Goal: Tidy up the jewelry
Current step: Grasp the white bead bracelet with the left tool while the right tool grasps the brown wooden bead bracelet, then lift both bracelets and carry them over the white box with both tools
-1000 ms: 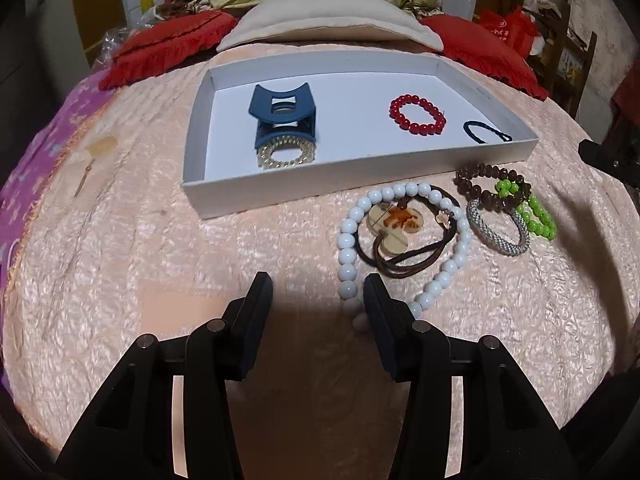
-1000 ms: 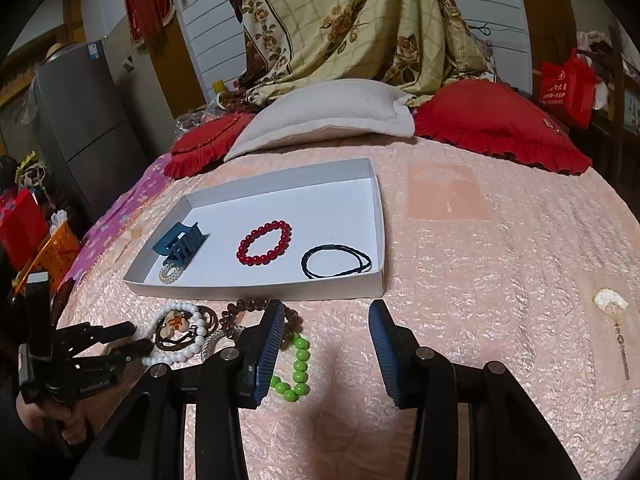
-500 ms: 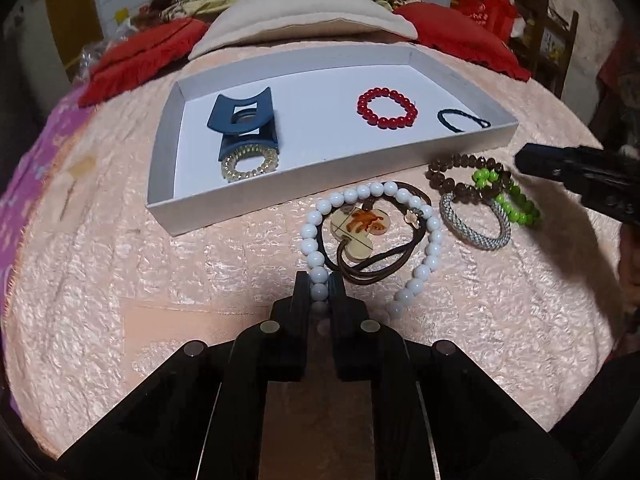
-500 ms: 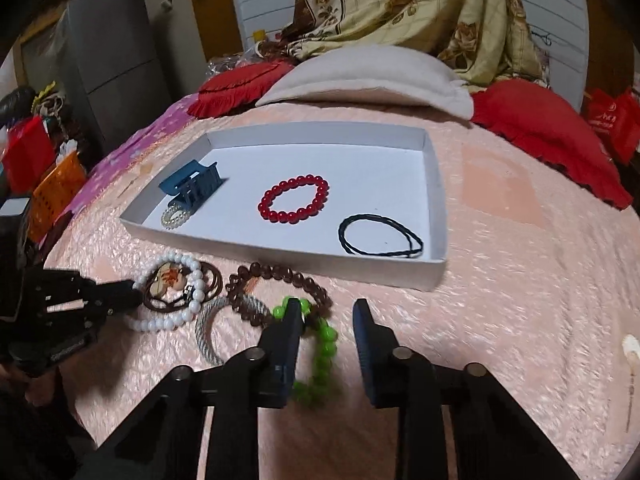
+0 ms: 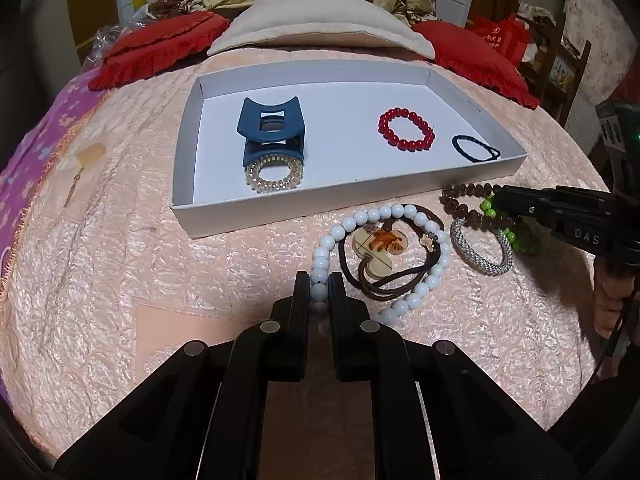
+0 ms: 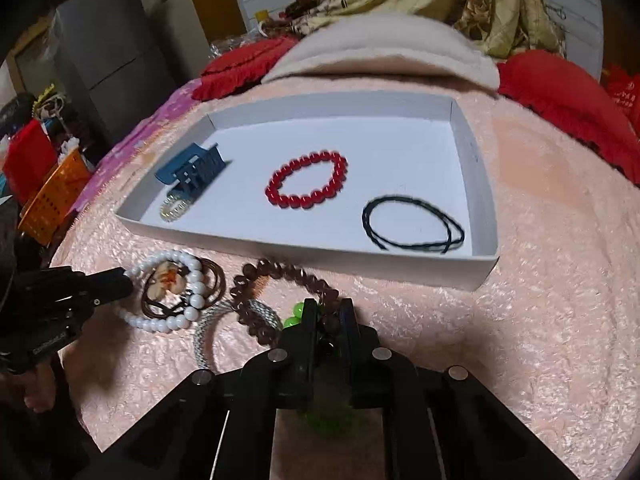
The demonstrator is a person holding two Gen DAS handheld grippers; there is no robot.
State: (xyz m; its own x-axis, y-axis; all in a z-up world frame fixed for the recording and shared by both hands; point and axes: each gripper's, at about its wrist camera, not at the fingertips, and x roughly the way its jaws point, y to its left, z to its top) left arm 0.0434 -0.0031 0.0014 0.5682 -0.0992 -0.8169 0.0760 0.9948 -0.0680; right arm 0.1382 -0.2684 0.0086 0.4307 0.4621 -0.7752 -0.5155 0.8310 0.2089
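The work surface is a bed covered with a pink quilted bedspread [image 5: 120,264]. A shallow white tray [image 5: 188,160] lies on it, in front of a beige pillow [image 5: 320,20] and red cushions [image 5: 156,40].

Tray contents:
- A blue hair claw clip [image 5: 272,128] stands at the left, with a clear spiral hair tie [image 5: 274,176] touching its near edge.
- A red bead bracelet [image 5: 406,129] lies flat near the middle.
- A thin black cord loop [image 5: 476,149] lies at the right, near the tray wall.

Loose items lie on the bedspread just in front of the tray: a white bead bracelet [image 5: 376,220], with brown cords [image 5: 384,284] and a flat pendant [image 5: 380,244] inside its ring; to the right, a silver mesh bangle [image 5: 480,258], a brown bead bracelet [image 6: 280,272] and a green bead bracelet [image 5: 520,240], overlapping one another.

Left gripper [image 5: 319,292]: the fingers are nearly together, clamped on the near-left arc of the white bead bracelet, with one bead visible between them.

Right gripper [image 6: 328,320]: the fingers have just been closing and now stand narrow. Brown beads sit between the fingers, with green beads beside the left finger and beneath the jaws. The brown bead bracelet is gripped; whether the green one is also pinched cannot be determined.
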